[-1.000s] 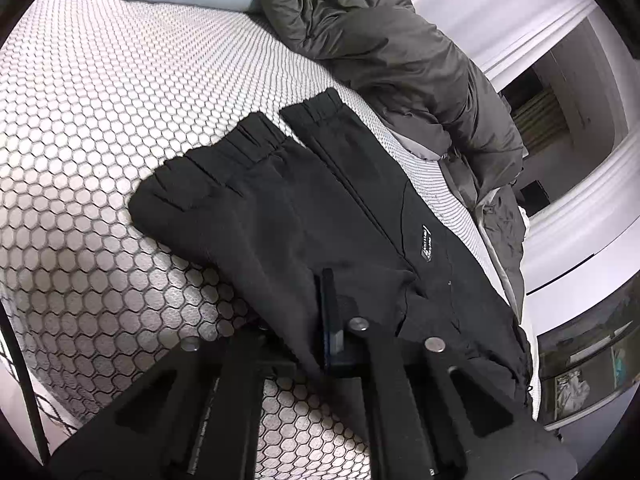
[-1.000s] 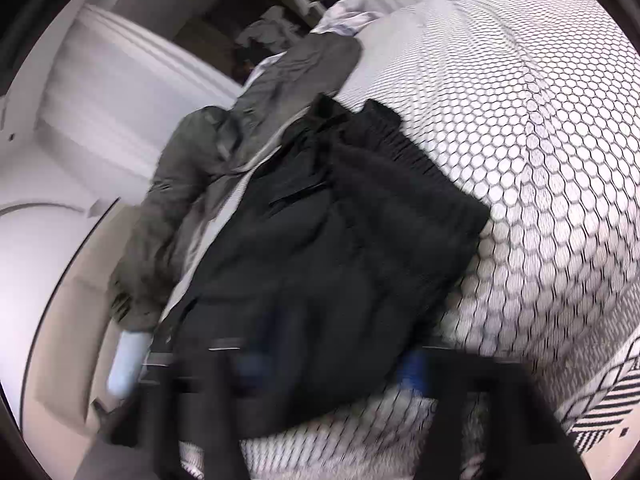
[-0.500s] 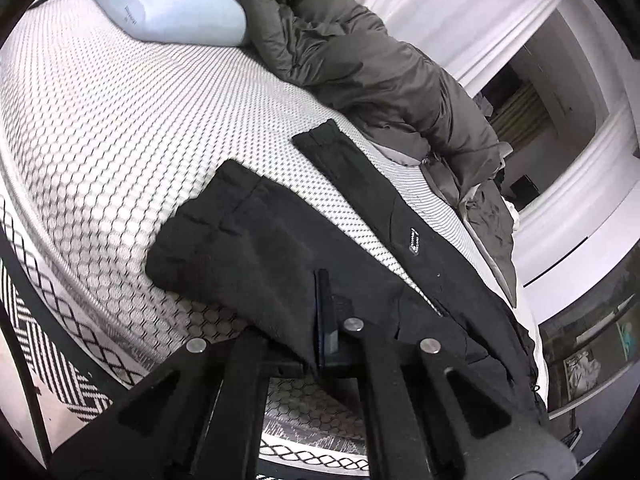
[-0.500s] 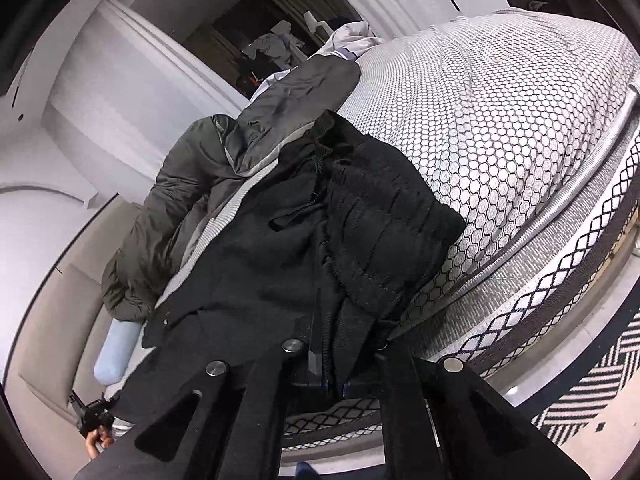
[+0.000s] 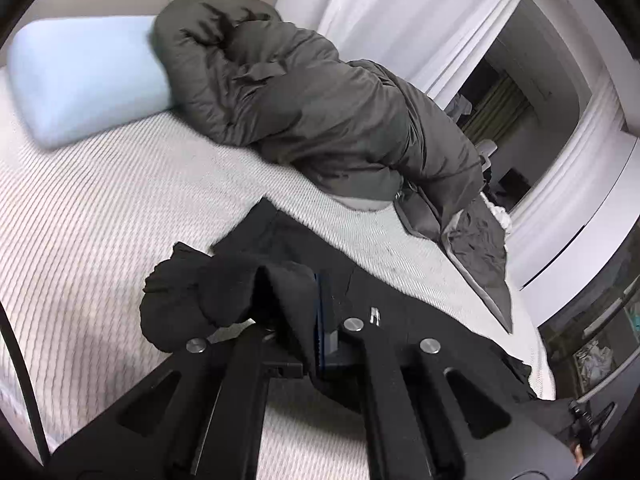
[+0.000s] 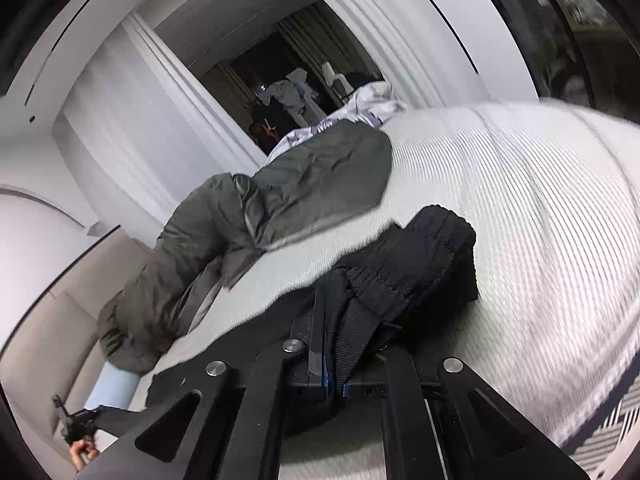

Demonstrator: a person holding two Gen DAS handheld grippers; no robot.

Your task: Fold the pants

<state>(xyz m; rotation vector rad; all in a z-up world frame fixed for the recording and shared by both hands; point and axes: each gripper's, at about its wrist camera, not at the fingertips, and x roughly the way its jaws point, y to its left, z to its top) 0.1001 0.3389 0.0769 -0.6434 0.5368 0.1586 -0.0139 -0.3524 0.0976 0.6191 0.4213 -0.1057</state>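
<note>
White walls and a dark doorway [image 6: 280,92] stand behind the bed [image 5: 100,208], whose pale ribbed cover fills most of what we see. On the far side of the bed lies a bunched grey quilt [image 5: 320,112], and a light blue pillow [image 5: 80,76] sits against it near the headboard. We see no box, basket or other container, so nothing is held in one. The black pants [image 5: 420,320] lie partly on the bed and partly lifted. Our left tool [image 5: 320,332] is closed tight on a fold of the pants, with dark cloth bunched and hanging over its fingers to the left. Our right tool [image 6: 324,344] is likewise clamped on the pants, near the gathered, ribbed band [image 6: 420,256] that droops beside it above the cover. At the lower left edge of the right wrist view, a hand [image 6: 82,454] grips the other tool.
</note>
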